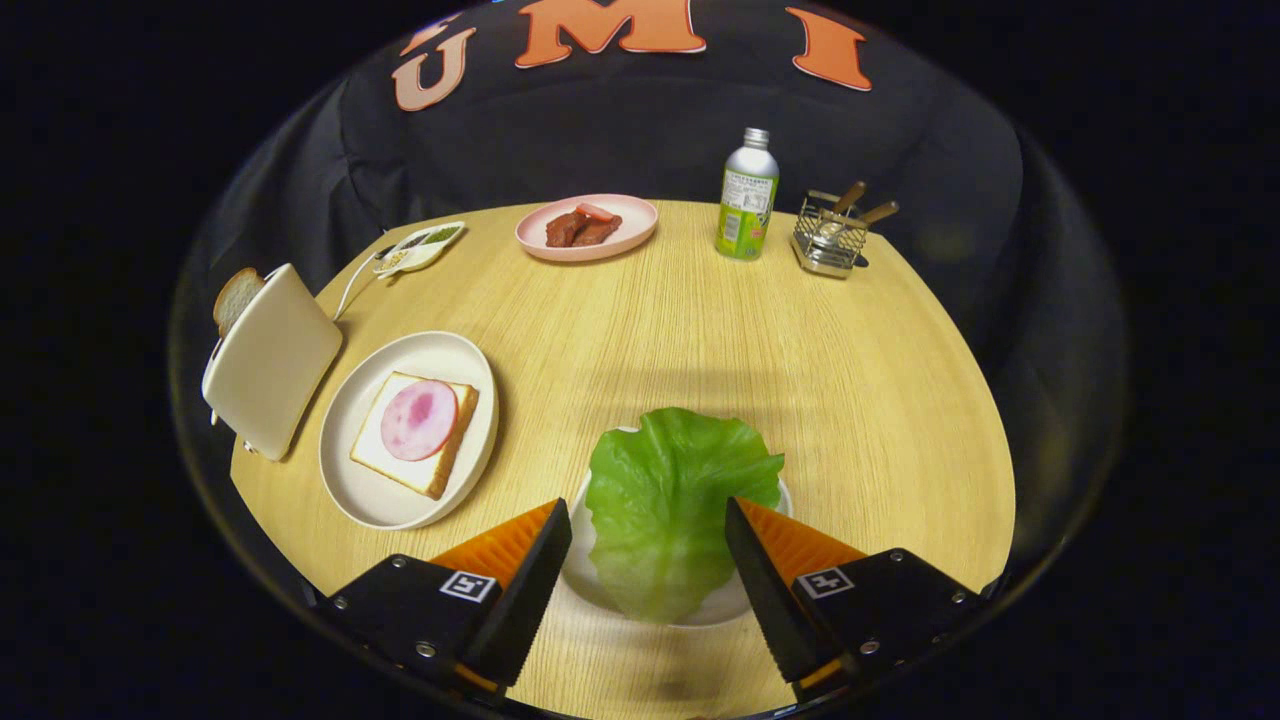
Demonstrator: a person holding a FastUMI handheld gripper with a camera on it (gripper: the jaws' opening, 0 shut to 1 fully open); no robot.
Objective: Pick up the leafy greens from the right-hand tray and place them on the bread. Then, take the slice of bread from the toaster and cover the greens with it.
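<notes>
A green lettuce leaf lies on a small white tray right between the fingers of my gripper. The fingers stand open on either side of the leaf and do not press on it. To the left, a white plate holds a slice of bread topped with a round pink slice of ham. Farther left stands a cream toaster with a slice of bread sticking out of its top.
On the round wooden table, at the back, sit a pink plate with pieces of meat, a green and white bottle, a wire basket with utensils and a small dish of condiments. The table's edge is close behind the toaster.
</notes>
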